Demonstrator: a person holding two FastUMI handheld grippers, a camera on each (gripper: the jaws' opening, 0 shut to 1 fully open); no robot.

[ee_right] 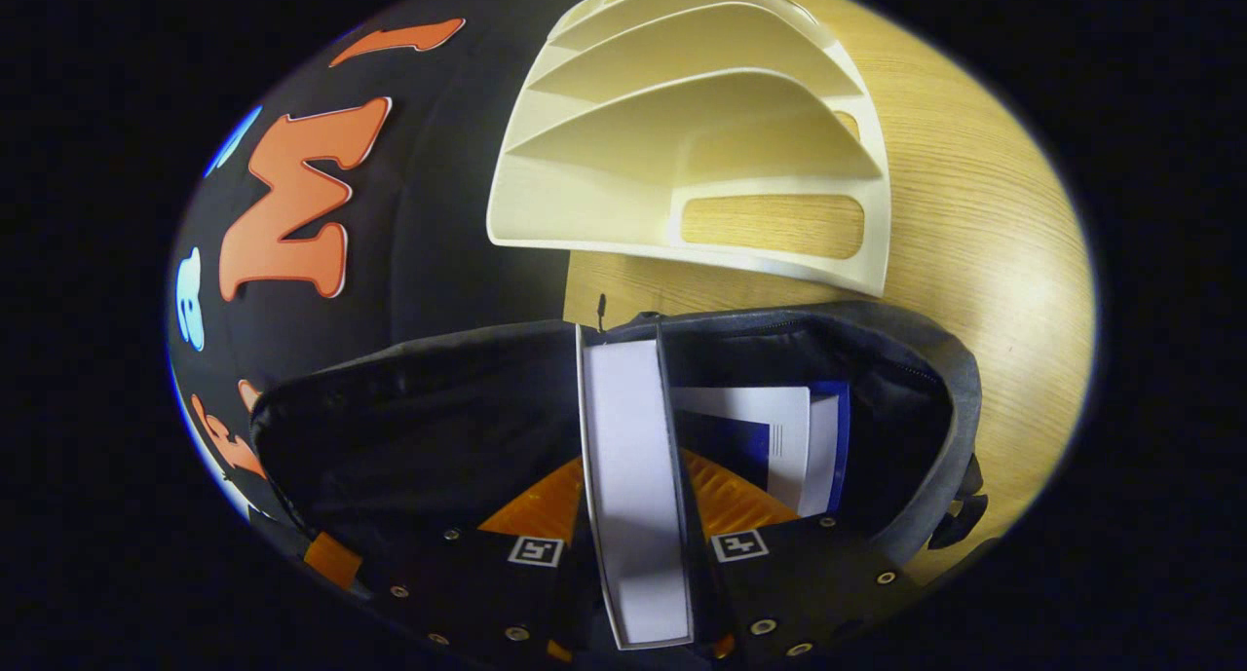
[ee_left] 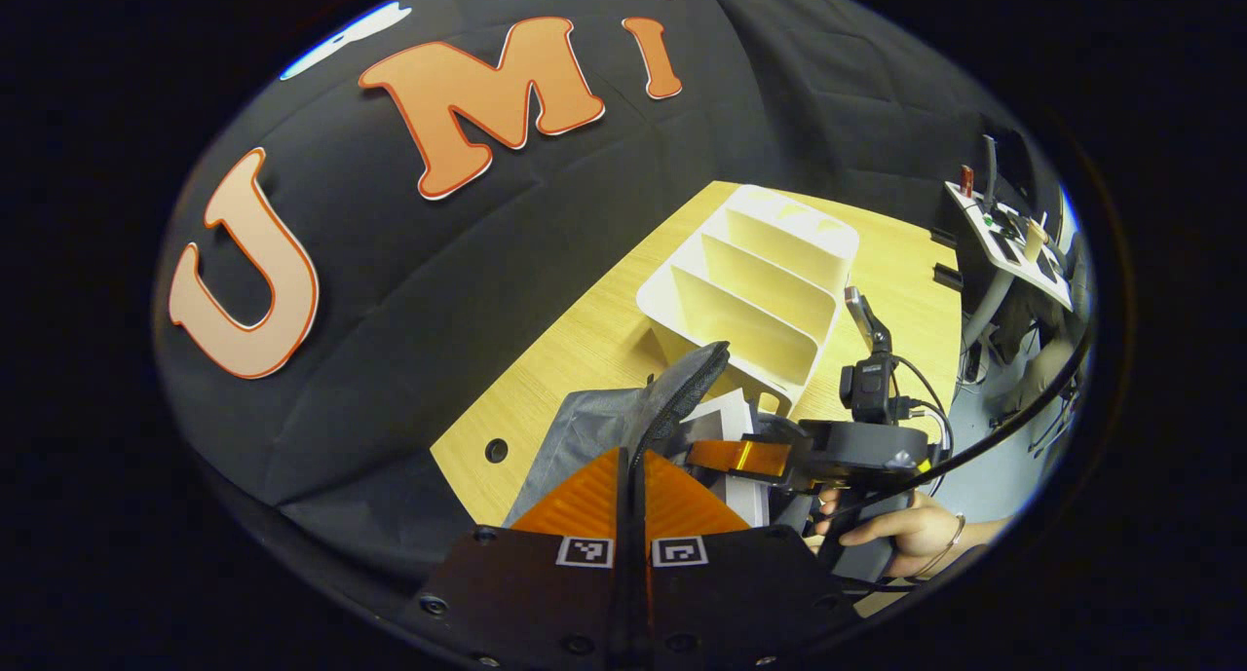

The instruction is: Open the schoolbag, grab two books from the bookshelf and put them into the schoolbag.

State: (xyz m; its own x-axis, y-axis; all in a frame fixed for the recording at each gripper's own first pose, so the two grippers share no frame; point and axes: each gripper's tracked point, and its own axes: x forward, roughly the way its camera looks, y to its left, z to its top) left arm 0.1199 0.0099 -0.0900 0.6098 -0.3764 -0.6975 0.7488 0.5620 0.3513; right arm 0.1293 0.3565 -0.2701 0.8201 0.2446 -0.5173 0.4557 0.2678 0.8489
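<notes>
Right claw (ee_right: 633,515) clamped on white book (ee_right: 631,457), spine-up, long axis pointing into open schoolbag (ee_right: 906,359), left claw (ee_left: 631,476) seemingly pinching bag rim.

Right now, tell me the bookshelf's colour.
Cream white; the bookshelf shows best in the right gripper view.

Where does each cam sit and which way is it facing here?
Left gripper view: rides the left gripper, shut on the schoolbag edge; faces the bookshelf, the right gripper and a hand.
Right gripper view: rides the right gripper, shut on a white book; looks down into the open schoolbag, where a blue book lies.
Shared: schoolbag, bookshelf, wooden table.
</notes>
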